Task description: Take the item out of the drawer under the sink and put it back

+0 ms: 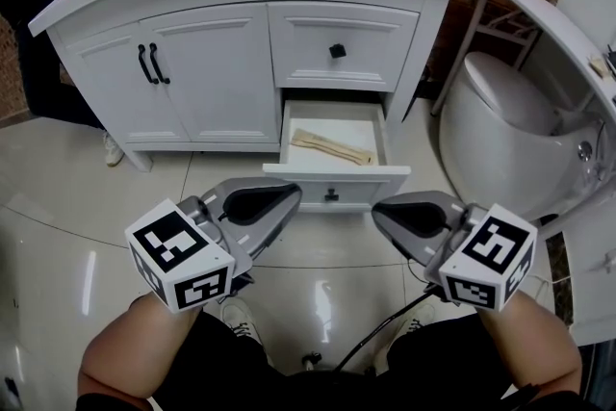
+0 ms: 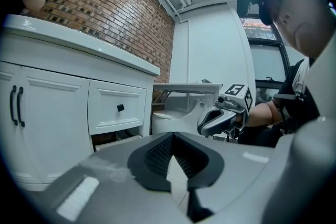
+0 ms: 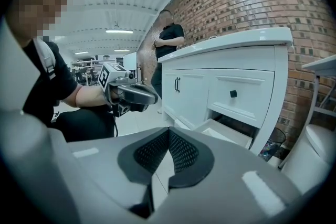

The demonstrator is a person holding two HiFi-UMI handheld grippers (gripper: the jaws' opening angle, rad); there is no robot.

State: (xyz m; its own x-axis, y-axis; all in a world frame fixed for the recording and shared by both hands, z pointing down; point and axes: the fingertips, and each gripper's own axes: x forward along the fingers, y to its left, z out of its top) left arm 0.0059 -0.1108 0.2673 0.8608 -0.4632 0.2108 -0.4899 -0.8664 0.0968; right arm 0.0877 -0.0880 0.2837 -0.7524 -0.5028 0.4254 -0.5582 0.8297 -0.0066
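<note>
- Left gripper (image 1: 292, 195) is hovering just short of the open drawer (image 1: 346, 170), off its front left corner; its jaws are lying closed together on nothing, the ribbed pads (image 2: 157, 155) meeting at the tip
- Right gripper (image 1: 381, 213) is hanging off the drawer's front right corner, its jaws likewise pressing shut with nothing between them and its pads (image 3: 181, 152) meeting
- Neither gripper is touching the drawer; both are pointing towards it from the near side
- Inside the drawer a slim tan item (image 1: 332, 147) is lying flat on the white floor, slanting from back left to front right
- On the drawer's front panel a black knob (image 1: 331, 195) is facing the gap between the two grippers
- Directly above the drawer, a second drawer (image 1: 337, 48) is sitting closed
- Left of the drawer, two cabinet doors (image 1: 192, 72) are standing shut, their black handles (image 1: 151, 64) sitting side by side
- Right of the drawer, a white toilet (image 1: 500, 125) is standing near
- Well left of the drawer, past the cabinet's far end, a person in dark clothes (image 3: 168, 34) is standing with arms folded
- Below the drawer, glossy floor tiles (image 1: 58, 207) are reflecting light
</note>
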